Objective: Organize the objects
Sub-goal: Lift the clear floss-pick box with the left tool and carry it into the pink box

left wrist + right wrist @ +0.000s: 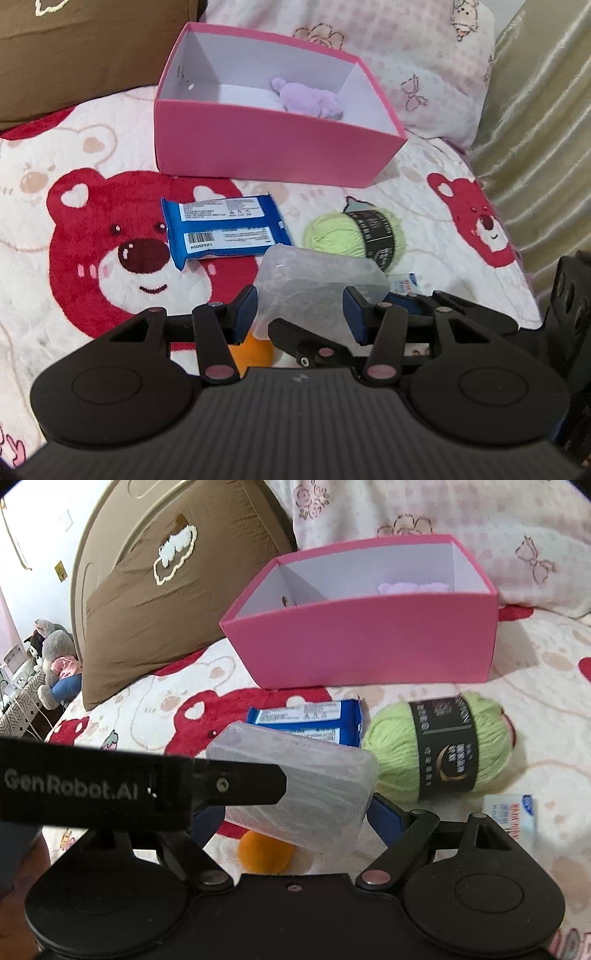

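A translucent plastic case (pixel 314 284) sits between the pads of both grippers, lifted over the bedspread. My left gripper (pixel 300 310) has its blue pads against the case's sides. My right gripper (pixel 295 812) holds the same case (pixel 299 786) from the other side; the left gripper crosses in front of it, hiding its left finger. A pink open box (pixel 258 147) stands beyond, with a purple plush toy (pixel 306 98) inside. A blue wipes pack (pixel 225 227) and a green yarn ball (pixel 354 232) lie in front of the box. An orange ball (pixel 251 350) lies below the case.
A small white and blue packet (pixel 511 810) lies right of the yarn. A brown pillow (pixel 159 602) leans at the back left and a pink patterned pillow (pixel 406 55) at the back. A gold curtain (pixel 535 129) hangs on the right.
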A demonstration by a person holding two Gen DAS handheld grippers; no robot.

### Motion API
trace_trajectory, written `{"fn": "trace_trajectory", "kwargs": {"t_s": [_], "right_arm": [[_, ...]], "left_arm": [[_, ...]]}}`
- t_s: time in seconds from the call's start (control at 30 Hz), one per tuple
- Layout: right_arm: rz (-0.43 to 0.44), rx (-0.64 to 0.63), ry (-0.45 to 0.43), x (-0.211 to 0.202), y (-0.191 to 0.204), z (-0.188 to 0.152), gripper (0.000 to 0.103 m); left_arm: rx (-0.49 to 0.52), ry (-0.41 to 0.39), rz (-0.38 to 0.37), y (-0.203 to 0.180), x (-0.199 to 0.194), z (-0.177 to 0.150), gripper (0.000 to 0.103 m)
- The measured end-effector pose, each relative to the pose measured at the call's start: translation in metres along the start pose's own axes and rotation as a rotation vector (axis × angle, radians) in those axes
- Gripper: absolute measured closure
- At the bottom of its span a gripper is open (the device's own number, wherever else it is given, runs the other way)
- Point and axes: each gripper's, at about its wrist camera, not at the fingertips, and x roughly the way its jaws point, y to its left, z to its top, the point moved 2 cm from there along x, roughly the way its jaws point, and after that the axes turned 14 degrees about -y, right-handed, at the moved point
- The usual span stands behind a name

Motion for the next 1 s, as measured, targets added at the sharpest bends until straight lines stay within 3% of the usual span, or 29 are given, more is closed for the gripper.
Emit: {"fn": "trace_trajectory", "kwargs": {"t_s": [0.53, 1.0], "right_arm": [[-0.027, -0.052, 0.024, -0.038, 0.02, 0.054, 0.018], [-0.025, -0.089, -0.014, -0.057, 0.032, 0.083, 0.027]], "left_arm": [[0.007, -0.062, -0.078, -0.018, -0.043, 0.04, 0.055], [0.048, -0.098, -0.097, -0.029, -0.066, 0.073, 0.053]]}}
